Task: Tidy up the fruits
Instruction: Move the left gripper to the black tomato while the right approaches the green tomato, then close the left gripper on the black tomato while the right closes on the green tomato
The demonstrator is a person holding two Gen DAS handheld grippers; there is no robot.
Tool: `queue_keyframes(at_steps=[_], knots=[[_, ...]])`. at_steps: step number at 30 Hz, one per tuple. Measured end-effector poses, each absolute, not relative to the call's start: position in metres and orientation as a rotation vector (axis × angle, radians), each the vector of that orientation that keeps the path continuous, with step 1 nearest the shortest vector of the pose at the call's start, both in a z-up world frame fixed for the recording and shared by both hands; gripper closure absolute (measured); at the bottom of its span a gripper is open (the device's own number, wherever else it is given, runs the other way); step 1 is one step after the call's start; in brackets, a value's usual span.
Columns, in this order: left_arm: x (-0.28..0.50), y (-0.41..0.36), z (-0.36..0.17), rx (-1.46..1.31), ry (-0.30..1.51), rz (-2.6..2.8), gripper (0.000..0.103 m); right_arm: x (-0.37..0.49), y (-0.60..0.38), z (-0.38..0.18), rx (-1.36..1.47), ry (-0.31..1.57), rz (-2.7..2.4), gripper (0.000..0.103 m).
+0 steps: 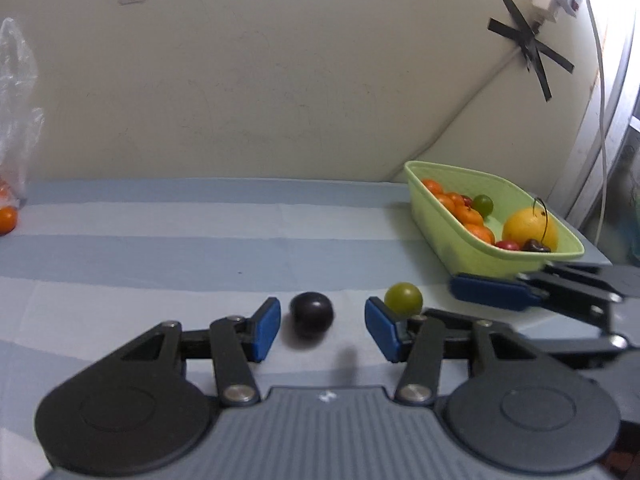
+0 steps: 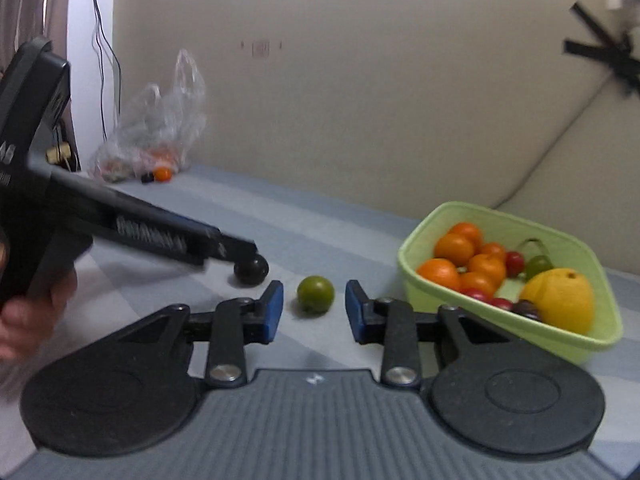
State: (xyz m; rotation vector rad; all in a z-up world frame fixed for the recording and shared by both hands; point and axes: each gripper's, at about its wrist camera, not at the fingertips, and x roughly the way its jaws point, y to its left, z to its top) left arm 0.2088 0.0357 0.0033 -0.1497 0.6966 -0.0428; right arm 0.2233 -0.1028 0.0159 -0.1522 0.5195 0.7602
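Now two loose fruits on the striped cloth!
Dark plum (image 1: 311, 313), glossy, sits between the released left gripper (image 1: 322, 329); round green fruit (image 2: 315, 294) between the released right gripper (image 2: 314, 307), green basket (image 2: 472, 210) at two o'clock.

No text, label or number can be read.

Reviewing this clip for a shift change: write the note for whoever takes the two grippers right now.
Left gripper: open, dark plum between its fingers, not gripped.
Right gripper: open, green fruit between its fingers, not gripped.
Both fruits lie on the striped cloth, left of the green basket.
Done: oranges, cherries, a green fruit and a large yellow fruit are in the basket.
Left: grip and basket both loose fruits; more fruit remains by the plastic bag at the far corner.
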Motion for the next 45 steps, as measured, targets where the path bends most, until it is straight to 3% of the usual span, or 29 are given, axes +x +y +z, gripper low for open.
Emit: queue_keyframes(at_steps=[2, 5, 7, 8, 10, 25, 45], knots=[[0.214, 0.034, 0.001, -0.133, 0.7, -0.037, 0.058, 0.234, -0.096, 0.012, -0.162, 0.545, 0.748, 0.065], [0.218, 0.035, -0.006, -0.133, 0.722, -0.006, 0.076, 0.242, -0.09, 0.0, -0.165, 0.602, 0.745, 0.065], [0.216, 0.034, -0.006, -0.127, 0.718, 0.006, 0.076, 0.248, -0.089, -0.003, -0.139, 0.647, 0.76, 0.068], [0.212, 0.033, -0.004, -0.125, 0.72, 0.009, 0.076, 0.248, -0.091, -0.003, -0.126, 0.65, 0.768, 0.077], [0.201, 0.028, 0.0, -0.124, 0.715, -0.005, 0.076, 0.241, -0.098, 0.0, -0.107, 0.637, 0.761, 0.078], [0.104, -0.02, 0.003, -0.099, 0.722, -0.016, 0.076, 0.11, -0.18, 0.003, -0.06, 0.564, 0.665, 0.077], [0.087, -0.034, -0.007, -0.024, 0.662, 0.015, 0.071, 0.098, -0.175, -0.01, -0.076, 0.577, 0.589, 0.074]])
